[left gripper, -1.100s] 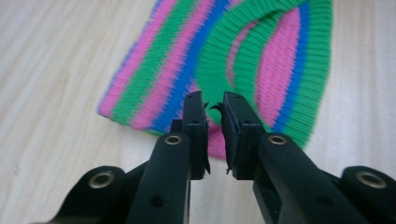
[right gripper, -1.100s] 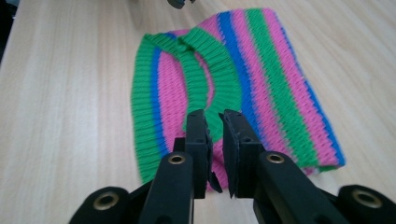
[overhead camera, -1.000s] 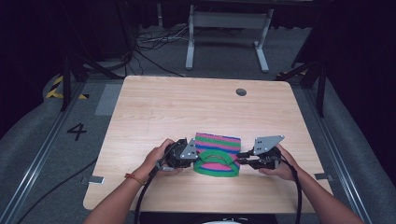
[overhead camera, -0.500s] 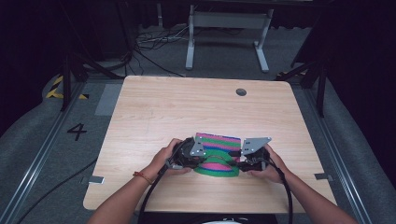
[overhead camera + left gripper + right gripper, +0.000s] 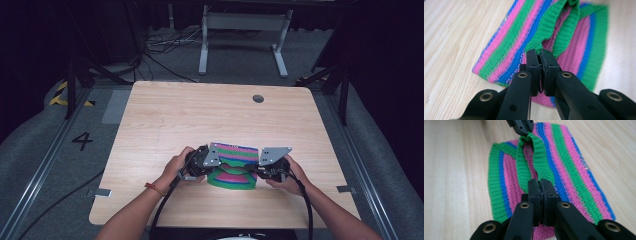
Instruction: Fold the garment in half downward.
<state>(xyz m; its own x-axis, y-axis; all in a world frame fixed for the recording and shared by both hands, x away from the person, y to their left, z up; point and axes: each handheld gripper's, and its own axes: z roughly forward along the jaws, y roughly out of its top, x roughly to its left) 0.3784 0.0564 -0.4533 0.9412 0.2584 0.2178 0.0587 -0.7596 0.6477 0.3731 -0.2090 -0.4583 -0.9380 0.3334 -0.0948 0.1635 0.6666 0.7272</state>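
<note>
Both grips were made. The left hand-held gripper had just closed and was clamped on the green ribbed edge of the striped knit; the right hand-held gripper had closed likewise on the same edge. The knit lay on the surface between the two, its green edge pinched up. Lifting or folding still seemed to lie ahead.
</note>
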